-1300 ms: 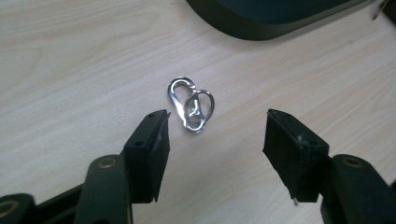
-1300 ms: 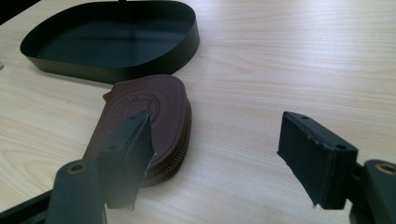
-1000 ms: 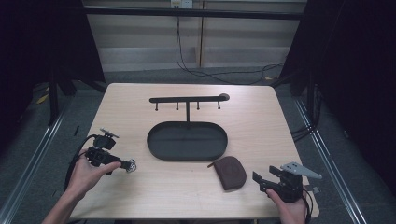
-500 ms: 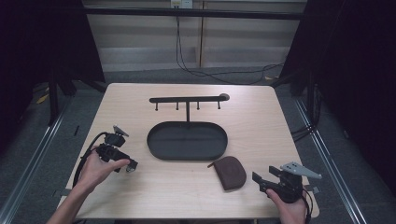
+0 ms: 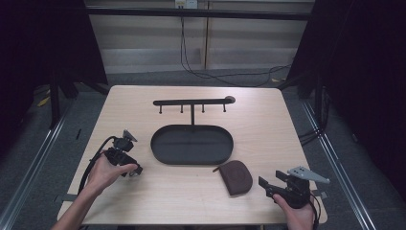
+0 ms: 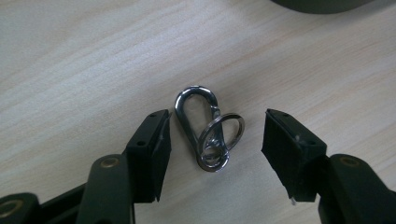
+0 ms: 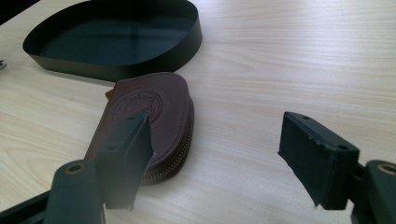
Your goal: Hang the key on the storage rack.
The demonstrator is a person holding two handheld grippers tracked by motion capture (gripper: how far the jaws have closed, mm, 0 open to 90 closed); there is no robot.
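Light wood-grain table (image 5: pixel 268 120), rounded corners. Matte black oval tray (image 5: pixel 192 143) at table centre, low thin wall, flat bare floor. Behind it at 12 o'clock a black T-shaped rack (image 5: pixel 192 102): thin post, horizontal bar with four small pegs, round disc at the right end.

Brown leather pouch (image 5: pixel 238 176), half-round, at 5 o'clock from the tray, near it but apart. In the right gripper view the pouch (image 7: pixel 154 116) has a round embossed stamp on its face, brass zipper along the curved edge, lies flat.

Silver metal carabiner clip (image 6: pixel 198 122), pear-shaped, shiny, with a split key ring (image 6: pixel 223 133) looped through its narrow end; lies flat on the wood at 8 o'clock from the tray, near its left end.

Left gripper (image 5: pixel 135 170) held in the left hand (image 5: pixel 103 173), at 8 o'clock from the tray; in its own view the left gripper (image 6: pixel 215 144) has jaws spread wide, one either side of the clip, not touching it.

Right gripper (image 5: pixel 264 187) at 5 o'clock of the table, near the front edge; jaws apart, holding nothing, left jaw in front of the pouch's edge, contact unclear. Grey triangular plate (image 5: pixel 309 174) on top.
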